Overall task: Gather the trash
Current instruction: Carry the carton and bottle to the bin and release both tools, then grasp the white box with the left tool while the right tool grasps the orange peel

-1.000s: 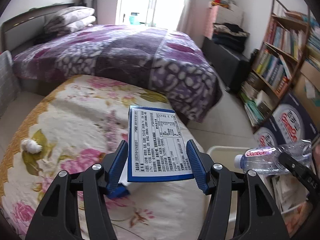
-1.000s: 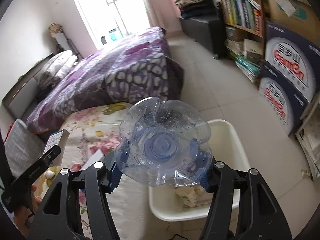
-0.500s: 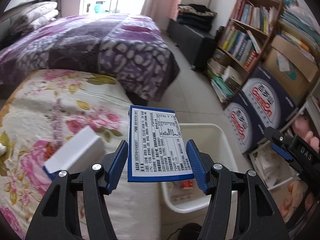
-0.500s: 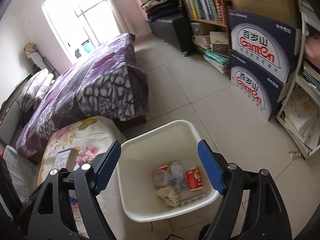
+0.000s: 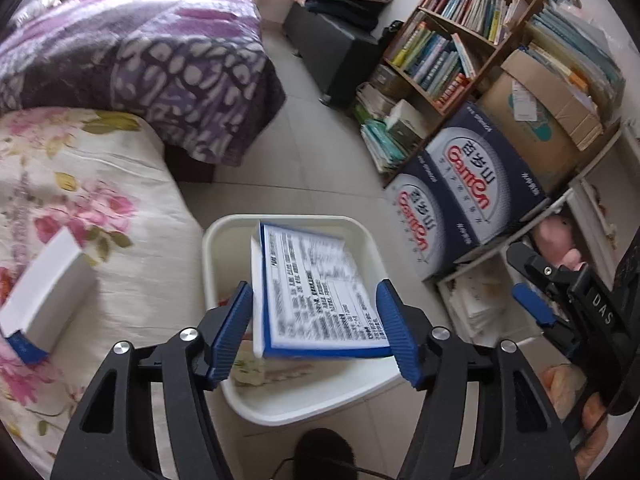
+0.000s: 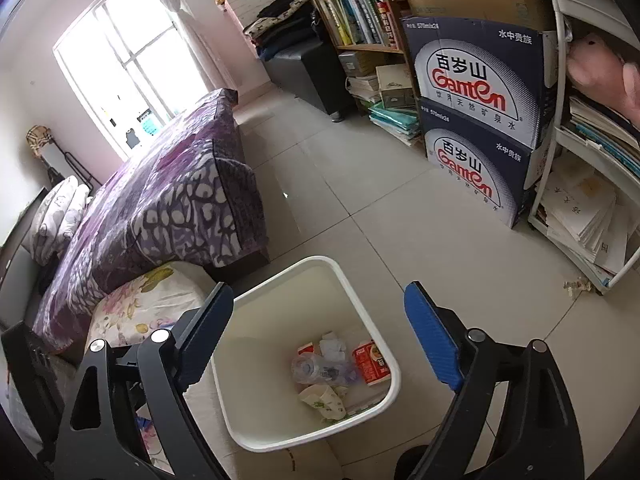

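Left gripper [image 5: 316, 330] has just been opening; the blue-edged box [image 5: 316, 292] sits tilted between its pads, a gap showing at the left pad, above the white bin [image 5: 360, 240]; right gripper [image 6: 320, 336] has just been opening too, wide and empty, over the bin holding a clear bottle [image 6: 316, 368].

Blue-edged carton [image 5: 316, 292] over white bin [image 5: 288, 408]

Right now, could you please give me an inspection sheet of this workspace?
Surface: floral bedcover; tiled floor.
Job's things: white bin holding a clear bottle, red carton, paper scraps; blue-edged box loose over the bin.
Clutter: white box on the bedcover.
Grippers: left hand-held gripper just opened, box between its jaws; right hand-held gripper opened, empty.
Cables: nothing seen.
Surroundings: purple bed, bookshelf, water cartons.
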